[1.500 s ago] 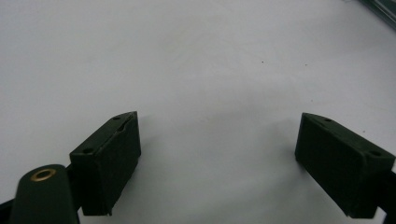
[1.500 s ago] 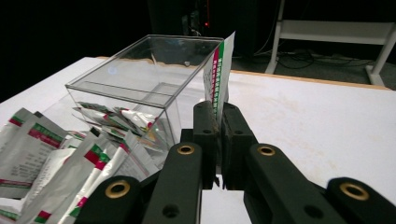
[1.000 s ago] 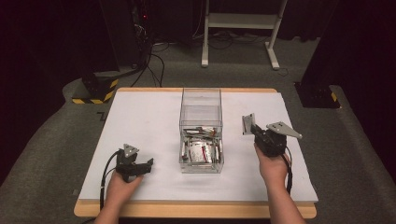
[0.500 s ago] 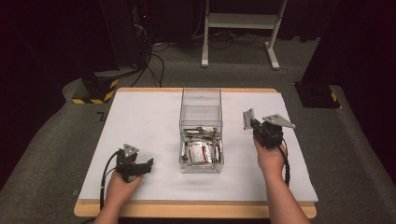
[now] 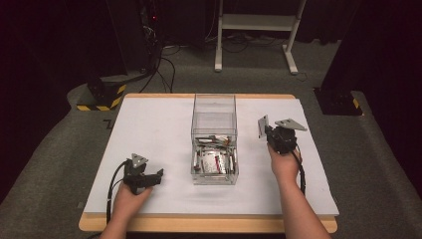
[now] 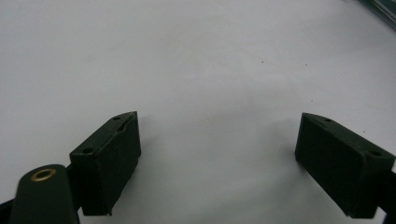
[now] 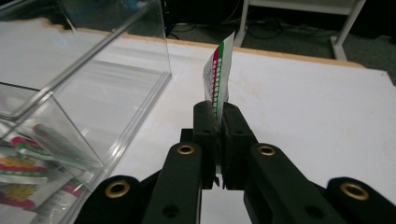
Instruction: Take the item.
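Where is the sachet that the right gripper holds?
The sachet stands upright, pinched in the right gripper, above the white table just right of the clear box.

No legible text anywhere. Sachet clamped in right claw carries rows of small print beside green and magenta stripes; characters too small and too edge-on to read. Sachets inside clear box show yellow and red printed panels, lettering blurred. Dark mark on floor by worktop far-left corner, letter-like, not decipherable.
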A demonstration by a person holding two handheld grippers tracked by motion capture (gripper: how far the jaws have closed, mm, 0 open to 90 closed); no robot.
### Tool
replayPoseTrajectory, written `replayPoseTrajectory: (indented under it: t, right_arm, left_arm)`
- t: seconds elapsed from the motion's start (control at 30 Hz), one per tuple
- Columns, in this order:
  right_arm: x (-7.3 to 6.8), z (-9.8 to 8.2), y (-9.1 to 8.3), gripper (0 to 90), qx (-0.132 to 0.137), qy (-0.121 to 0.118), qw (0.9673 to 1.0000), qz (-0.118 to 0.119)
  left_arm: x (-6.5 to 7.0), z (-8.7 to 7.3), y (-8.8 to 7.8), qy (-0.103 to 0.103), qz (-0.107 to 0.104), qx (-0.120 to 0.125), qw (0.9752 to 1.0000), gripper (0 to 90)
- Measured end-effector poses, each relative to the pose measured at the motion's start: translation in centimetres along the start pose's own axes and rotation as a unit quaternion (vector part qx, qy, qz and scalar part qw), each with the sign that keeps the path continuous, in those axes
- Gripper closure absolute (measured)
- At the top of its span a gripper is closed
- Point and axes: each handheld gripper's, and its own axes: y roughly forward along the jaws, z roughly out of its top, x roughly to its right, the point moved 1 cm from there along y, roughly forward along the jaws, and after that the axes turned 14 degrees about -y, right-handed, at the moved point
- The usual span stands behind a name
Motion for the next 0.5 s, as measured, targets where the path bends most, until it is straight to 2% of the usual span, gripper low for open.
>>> replayPoseTrajectory:
  t: [0.2, 0.3, 0.5]
  right_arm:
    - [0.5, -0.5, 1.2, 87.1, -0.018, 0.007, 0.9998, -0.002]
    - [0.5, -0.7, 1.5, 87.1, -0.028, 0.019, 0.9994, 0.002]
    - [0.3, -1.0, 2.0, 87.1, -0.038, 0.019, 0.9991, 0.010]
  left_arm:
    - [0.0, 0.0, 0.0, 0.000, 0.000, 0.000, 1.0000, 14.3]
    - [0.0, 0.0, 0.0, 0.000, 0.000, 0.000, 1.0000, 14.3]
    - [0.0, 0.0, 0.0, 0.000, 0.000, 0.000, 1.0000, 14.3]
